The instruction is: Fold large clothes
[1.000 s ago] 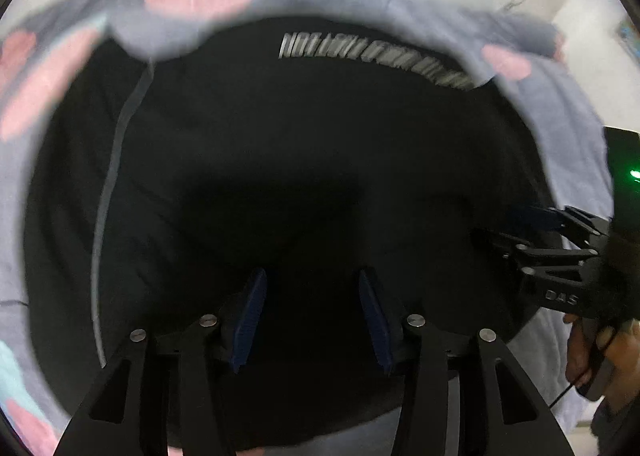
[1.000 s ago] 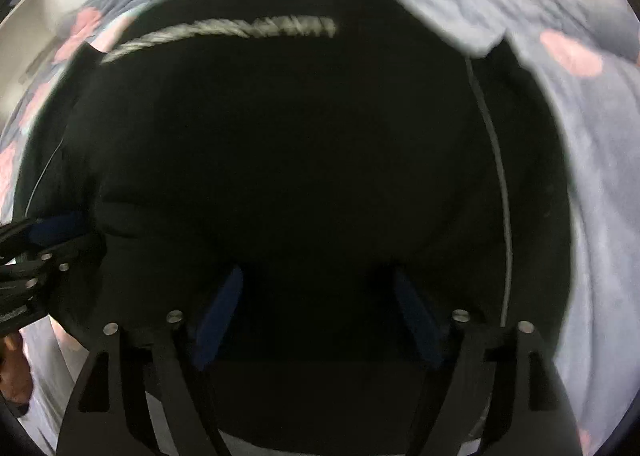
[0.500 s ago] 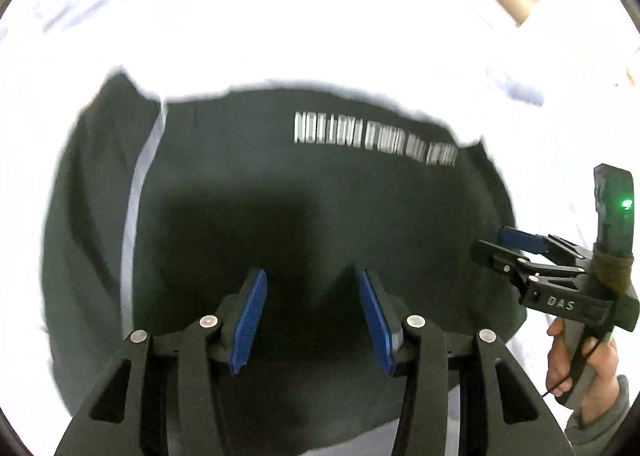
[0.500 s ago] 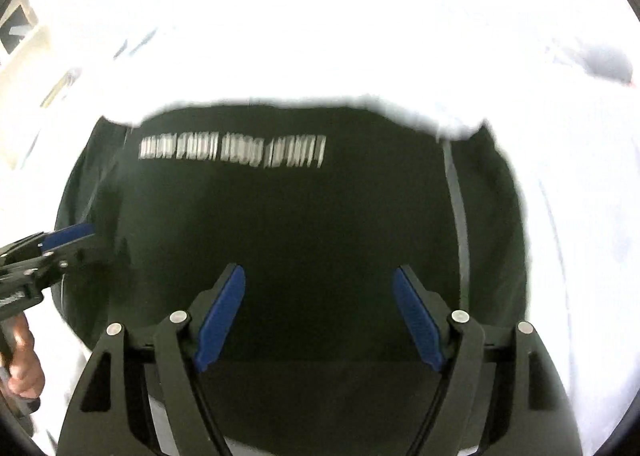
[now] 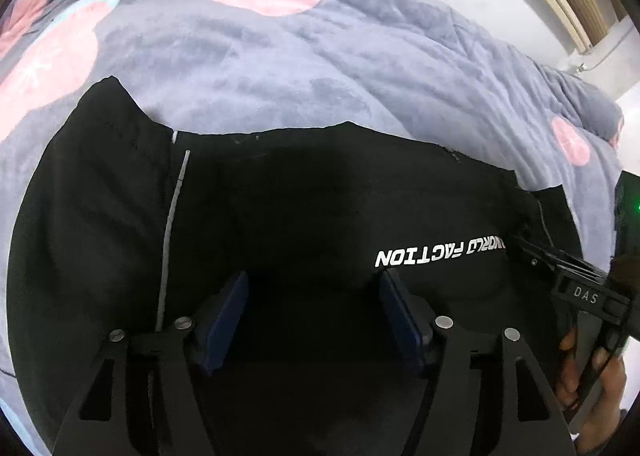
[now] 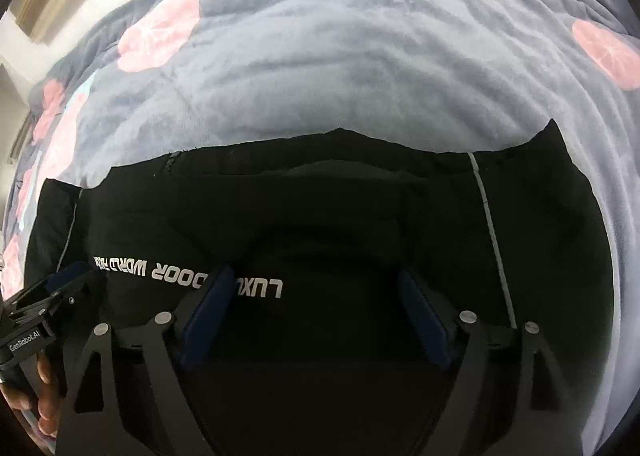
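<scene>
Left hand-held gripper [image 5: 312,312] jaws opening, nothing between; right hand-held gripper [image 6: 316,312] wide, opening too, empty. Black garment [image 5: 300,195] folded flat on bed's blanket [image 5: 280,67], likely just released to settle the fold.

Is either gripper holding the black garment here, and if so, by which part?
Nothing is held. The left gripper and right gripper are opening above the black garment, fingers gripping no fabric.

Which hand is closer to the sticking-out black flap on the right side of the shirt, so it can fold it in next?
Probably the right gripper. In its view the flap beyond the white stripe lies just beside it. The left gripper hangs over the shirt's other half. Both are opening, pinching nothing.
</scene>
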`<action>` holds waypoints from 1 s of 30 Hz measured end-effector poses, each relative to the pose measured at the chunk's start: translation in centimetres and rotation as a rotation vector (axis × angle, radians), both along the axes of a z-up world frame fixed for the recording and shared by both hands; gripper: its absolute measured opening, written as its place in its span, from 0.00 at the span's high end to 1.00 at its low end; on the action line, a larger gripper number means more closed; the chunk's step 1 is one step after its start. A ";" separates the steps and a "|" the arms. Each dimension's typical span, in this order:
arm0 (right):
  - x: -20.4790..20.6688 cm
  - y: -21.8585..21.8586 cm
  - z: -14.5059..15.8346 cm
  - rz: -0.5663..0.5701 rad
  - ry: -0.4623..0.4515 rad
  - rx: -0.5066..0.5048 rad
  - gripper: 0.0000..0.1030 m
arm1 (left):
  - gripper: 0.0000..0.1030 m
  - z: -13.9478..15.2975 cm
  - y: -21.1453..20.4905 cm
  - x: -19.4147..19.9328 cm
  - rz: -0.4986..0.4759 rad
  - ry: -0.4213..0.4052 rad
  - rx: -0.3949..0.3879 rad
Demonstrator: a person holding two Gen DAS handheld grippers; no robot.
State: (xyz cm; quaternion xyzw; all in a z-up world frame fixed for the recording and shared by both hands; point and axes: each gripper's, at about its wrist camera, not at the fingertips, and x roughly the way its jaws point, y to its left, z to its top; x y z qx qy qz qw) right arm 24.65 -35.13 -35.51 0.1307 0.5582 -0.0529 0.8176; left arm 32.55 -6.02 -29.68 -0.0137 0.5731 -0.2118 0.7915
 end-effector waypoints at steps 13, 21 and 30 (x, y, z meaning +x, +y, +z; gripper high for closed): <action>-7.7 -4.6 5.3 -0.031 -0.105 0.041 0.18 | 0.32 6.7 7.3 -3.3 -0.005 -0.080 -0.163; -13.1 -10.3 5.6 -0.114 -0.089 -0.016 0.18 | 0.31 8.3 14.6 -4.8 0.096 -0.110 -0.095; -13.4 -13.3 2.2 -0.119 -0.060 0.100 0.17 | 0.31 2.1 19.1 -2.5 0.178 0.107 -0.226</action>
